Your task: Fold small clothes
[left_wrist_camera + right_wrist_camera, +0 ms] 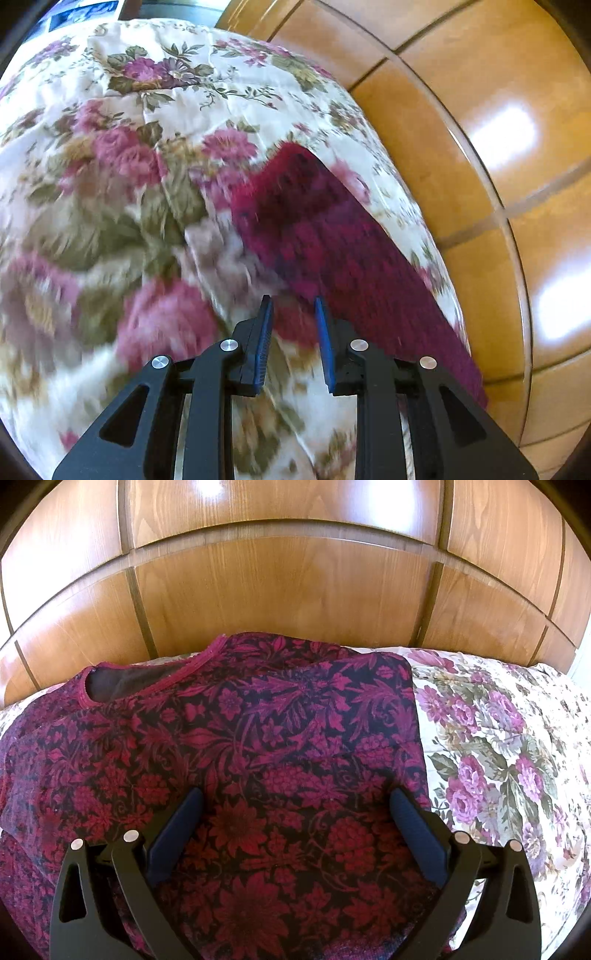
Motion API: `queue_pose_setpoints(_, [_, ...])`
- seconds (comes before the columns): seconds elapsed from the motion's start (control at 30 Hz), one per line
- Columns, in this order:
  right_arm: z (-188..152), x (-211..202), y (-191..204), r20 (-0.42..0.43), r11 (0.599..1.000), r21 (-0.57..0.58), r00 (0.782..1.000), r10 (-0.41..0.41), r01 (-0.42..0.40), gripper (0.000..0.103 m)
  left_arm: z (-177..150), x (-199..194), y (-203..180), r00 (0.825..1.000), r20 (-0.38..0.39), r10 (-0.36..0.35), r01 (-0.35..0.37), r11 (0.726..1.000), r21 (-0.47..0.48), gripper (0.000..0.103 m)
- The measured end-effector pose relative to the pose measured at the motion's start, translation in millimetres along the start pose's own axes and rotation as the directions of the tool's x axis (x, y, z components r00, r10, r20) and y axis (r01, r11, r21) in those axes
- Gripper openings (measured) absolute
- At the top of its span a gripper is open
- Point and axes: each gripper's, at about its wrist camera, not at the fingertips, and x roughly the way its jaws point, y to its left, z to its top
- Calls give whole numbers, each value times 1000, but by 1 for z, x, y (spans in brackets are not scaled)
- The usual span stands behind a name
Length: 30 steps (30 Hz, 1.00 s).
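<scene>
The right gripper (295, 805) is spread wide above the knit top (236, 746), nothing pinched. The top, crimson floral on dark with a ribbed neckline, lies flat on the floral bedspread (498, 757). The left gripper (293, 308) has a narrow, empty gap. Glossy wooden panels (280, 590) stand behind.

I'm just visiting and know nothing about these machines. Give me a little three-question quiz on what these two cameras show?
1. True or false: the right gripper is shut on the red top.
2. What pattern is on the bedspread? A stripes, B flowers, C checks.
3. Fill in: behind the bed stands a ____ headboard.

Key
1. False. Its jaws stand wide apart over the top and clamp nothing.
2. B.
3. Wooden.
</scene>
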Motion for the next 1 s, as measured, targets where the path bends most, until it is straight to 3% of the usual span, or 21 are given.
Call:
queue_pose_setpoints(0.07, [0,-1,1,-1,1000,0,1000,0,0,101,11,6,6,1000,-8,6,-6,1000,-27,22])
queue_pose_setpoints(0.13, [0,0,0,-1,1000,0,1000,-1,1,101,19,12,5,1000,-8,-5,5,999,-53,33])
queue_pose_setpoints(0.3, [0,-1,1,-2,1000,-3,1000,-5,5,101,32,20,2,1000,9,10,-10,998,-57,35])
queue_pose_setpoints(0.4, [0,-1,0,-2,1000,-3,1000,-5,5,101,33,18,-3,999,28,19,-19,1000,-16,14])
queue_pose_setpoints(0.5, [0,-1,0,-2,1000,-3,1000,-5,5,101,33,10,-20,998,69,3,-6,999,49,10])
queue_pose_setpoints(0.6, [0,-1,0,-2,1000,-3,1000,-5,5,101,21,-14,-47,991,108,-73,58,989,137,10])
queue_pose_setpoints(0.77, [0,-2,0,-2,1000,-3,1000,-4,4,101,-27,-45,-112,971,93,-221,177,921,346,10])
queue_pose_setpoints(0.87, [0,-2,0,-1,1000,-1,1000,-2,2,101,-75,-48,-161,957,17,-291,249,846,472,10])
queue_pose_setpoints(1.0, [0,-1,-2,-1,1000,2,1000,2,-2,101,-136,-34,-213,948,-73,-310,291,748,597,10])
